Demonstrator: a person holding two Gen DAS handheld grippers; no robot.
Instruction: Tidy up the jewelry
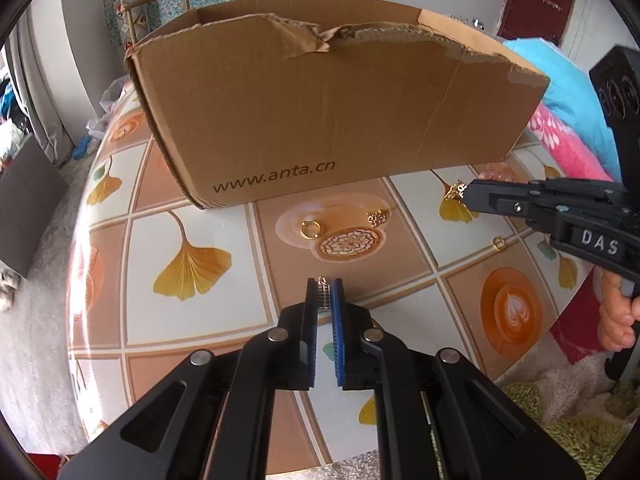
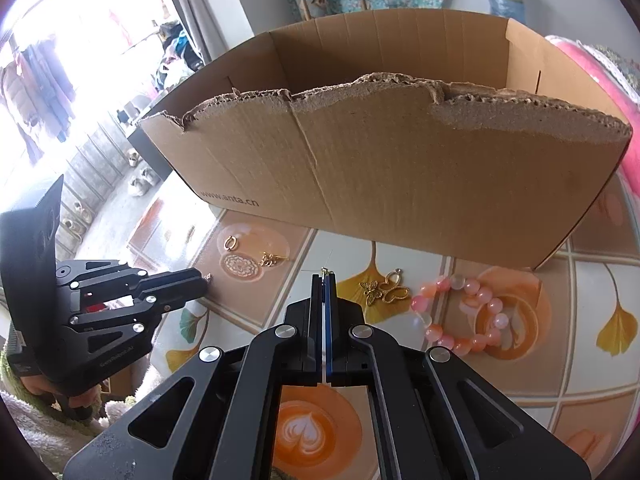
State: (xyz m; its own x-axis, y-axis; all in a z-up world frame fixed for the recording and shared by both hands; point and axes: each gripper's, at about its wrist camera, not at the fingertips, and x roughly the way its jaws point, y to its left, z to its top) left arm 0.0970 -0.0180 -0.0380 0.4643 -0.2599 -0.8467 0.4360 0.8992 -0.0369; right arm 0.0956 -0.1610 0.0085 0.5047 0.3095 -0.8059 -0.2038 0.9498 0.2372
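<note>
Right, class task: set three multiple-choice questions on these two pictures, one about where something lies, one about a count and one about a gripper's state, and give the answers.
1. Where does the pink bead bracelet lie?
A) on the table, in front of the cardboard box
B) inside the box
C) hanging from a gripper

2. How many butterfly charms lie beside it?
A) none
B) two
C) five

3. How is the right gripper?
A) wide open
B) shut on the bracelet
C) shut on a small gold piece

Answers:
1 A: the beads rest on the tablecloth before the box's near wall.
2 B: two gold butterflies sit just left of the beads.
3 C: the jaws are closed, with gold poking out at the tips.
</note>
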